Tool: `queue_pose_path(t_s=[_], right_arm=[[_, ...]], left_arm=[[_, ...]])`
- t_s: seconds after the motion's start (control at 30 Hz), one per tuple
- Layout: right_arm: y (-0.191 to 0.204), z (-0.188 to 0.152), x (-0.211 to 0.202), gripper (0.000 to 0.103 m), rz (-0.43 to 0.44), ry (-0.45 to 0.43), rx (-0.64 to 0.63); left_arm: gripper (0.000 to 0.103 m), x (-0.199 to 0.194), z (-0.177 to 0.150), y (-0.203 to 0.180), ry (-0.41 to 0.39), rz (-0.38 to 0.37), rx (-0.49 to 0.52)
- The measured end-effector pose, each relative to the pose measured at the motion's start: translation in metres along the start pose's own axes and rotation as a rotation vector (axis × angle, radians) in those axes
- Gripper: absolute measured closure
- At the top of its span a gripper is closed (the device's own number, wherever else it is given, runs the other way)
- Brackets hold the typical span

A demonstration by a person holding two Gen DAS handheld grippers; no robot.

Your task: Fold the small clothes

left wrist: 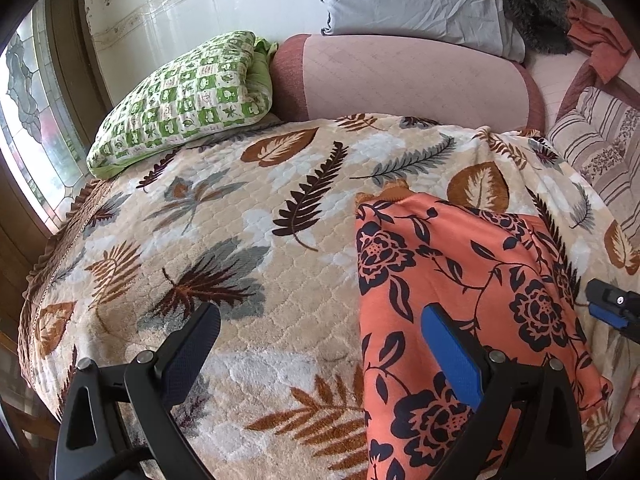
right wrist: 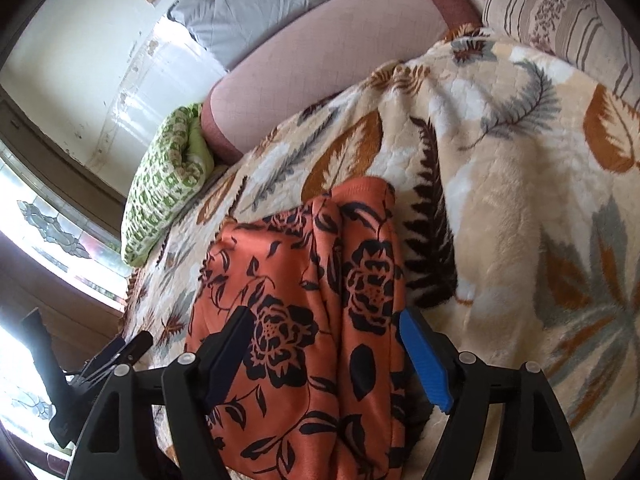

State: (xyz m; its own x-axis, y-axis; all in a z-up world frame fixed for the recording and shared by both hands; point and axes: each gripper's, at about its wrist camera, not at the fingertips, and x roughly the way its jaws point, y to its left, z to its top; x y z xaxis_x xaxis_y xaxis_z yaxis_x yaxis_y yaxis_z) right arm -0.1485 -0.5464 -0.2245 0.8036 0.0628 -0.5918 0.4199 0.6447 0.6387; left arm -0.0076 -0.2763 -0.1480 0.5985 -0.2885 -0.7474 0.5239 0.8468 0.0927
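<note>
An orange garment with a dark floral print (left wrist: 472,304) lies folded lengthwise on the leaf-patterned blanket (left wrist: 248,248). My left gripper (left wrist: 320,332) is open above the blanket, its blue-padded finger over the garment's left edge. My right gripper (right wrist: 324,332) is open above the garment (right wrist: 296,320), one finger over each side of it. The right gripper's tip also shows at the right edge of the left wrist view (left wrist: 612,304).
A green checked pillow (left wrist: 184,100) lies at the blanket's far left. A pink bolster (left wrist: 400,80) runs behind the blanket, with a grey pillow (left wrist: 416,0) and a rust cloth (left wrist: 600,36) beyond. A striped cushion (left wrist: 604,144) is at right. The bed's left edge borders a window.
</note>
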Motion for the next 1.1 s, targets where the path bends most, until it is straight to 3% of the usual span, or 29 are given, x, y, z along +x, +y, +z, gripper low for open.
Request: queue_pose_path(t_s=[0.23,0.4,0.5,0.6,0.77,0.97,1.1], right_arm=[[-0.004,-0.001,0.003,0.024,-0.03,0.005,0.015],[-0.017,0.003,0.006,0.024,-0.057,0.016,0.063],[-0.026,0.006,0.006,0.024,-0.039,0.022,0.099],[-0.03,0.008,0.007,0.024,-0.051,0.021,0.113],[-0.036,0.011,0.021,0.024,-0.006,0.068,0.171],[-0.034,0.01,0.052,0.023,0.022,0.165,0.225],[-0.029,0.011,0.061,0.015,0.035,0.174,0.237]], left_arm=[[0.003,0.007,-0.002,0.002,0.024,-0.022,-0.003],[0.003,0.032,-0.004,0.02,0.112,-0.109,-0.045],[0.003,0.041,0.0,0.025,0.123,-0.091,-0.025],[0.003,0.049,0.003,0.016,0.142,-0.109,0.032],[0.003,0.062,0.003,-0.006,0.193,-0.213,0.09],[0.003,0.068,0.002,-0.024,0.2,-0.224,0.134],[0.003,0.073,0.002,-0.031,0.208,-0.243,0.14]])
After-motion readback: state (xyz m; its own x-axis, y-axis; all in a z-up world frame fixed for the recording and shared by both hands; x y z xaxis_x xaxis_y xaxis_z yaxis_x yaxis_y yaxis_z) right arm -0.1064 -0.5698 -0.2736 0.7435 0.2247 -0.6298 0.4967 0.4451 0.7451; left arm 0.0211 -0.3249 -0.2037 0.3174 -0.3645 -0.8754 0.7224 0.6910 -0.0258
